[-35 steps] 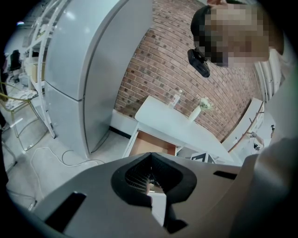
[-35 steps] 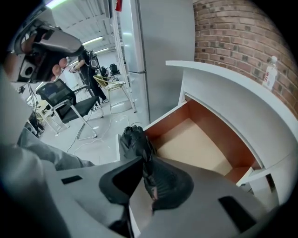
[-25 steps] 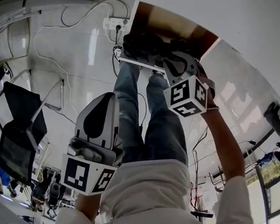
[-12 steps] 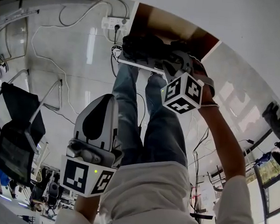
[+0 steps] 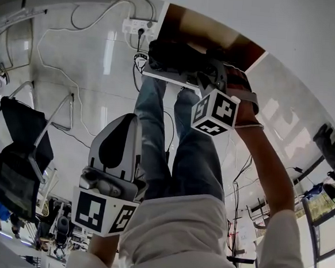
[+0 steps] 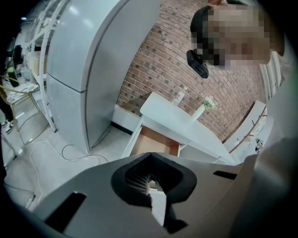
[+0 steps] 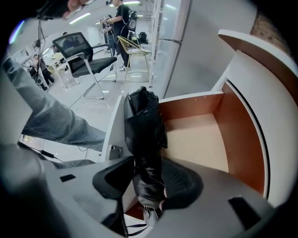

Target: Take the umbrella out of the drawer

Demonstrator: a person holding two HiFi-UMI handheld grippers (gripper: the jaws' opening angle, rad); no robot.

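so the drawer (image 7: 195, 139) is pulled open with the black umbrella (image 7: 144, 123) lying inside along its white front panel; right tool (image 7: 146, 182) straddles it, jaws just been opening, not pinching; left tool (image 6: 150, 183) closed, empty; since a second ago the right one's dipped and rolled a bit

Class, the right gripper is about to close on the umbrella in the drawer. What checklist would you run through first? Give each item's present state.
1. Drawer open: ok.
2. Umbrella between the right gripper's jaws: ok. The jaws have just been opening.
3. Both jaws pressing on the umbrella: not ok. A gap shows beside one jaw.
4. Left gripper away from the drawer, jaws together and empty: ok.
5. Umbrella free to lift out: cannot tell. Its near end is hidden behind the jaws.
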